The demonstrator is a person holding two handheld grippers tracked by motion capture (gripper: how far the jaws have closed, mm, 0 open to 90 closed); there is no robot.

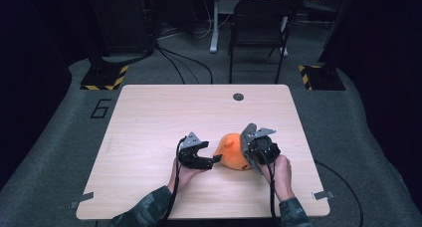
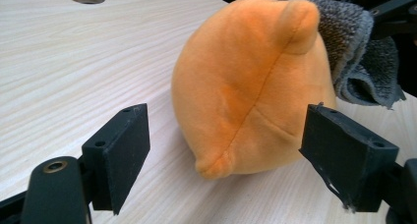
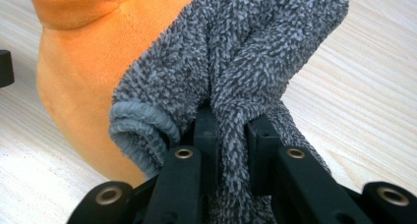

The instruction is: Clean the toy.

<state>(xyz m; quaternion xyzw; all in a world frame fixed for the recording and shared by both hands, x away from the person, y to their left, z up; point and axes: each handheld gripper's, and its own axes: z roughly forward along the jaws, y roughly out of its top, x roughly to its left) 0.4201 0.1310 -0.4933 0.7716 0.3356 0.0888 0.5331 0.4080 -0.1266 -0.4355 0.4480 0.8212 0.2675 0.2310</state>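
Orange plush (image 1: pixel 232 151) sits mid-table (image 1: pixel 149 117), grey cloth (image 3: pixel 236 62) draped on it. Right gripper (image 3: pixel 231 130) pinches cloth; left gripper (image 2: pixel 223 150) gapes, jaws off plush (nothing holding it). Risk: pulling cloth drags plush w/ it.

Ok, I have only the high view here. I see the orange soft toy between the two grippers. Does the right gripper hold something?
Observer: Yes. In the right gripper view, the right gripper is shut on a grey fuzzy cloth, pinched between its jaws.
Operator: Does this cloth touch the toy?
Observer: It lies against the orange plush toy; the left gripper view shows the cloth draped behind the toy's upper part.
Operator: And the left gripper, does it hold the toy?
Observer: No. The left gripper stands open, its pads on either side of the toy's near end, with a gap on both sides.
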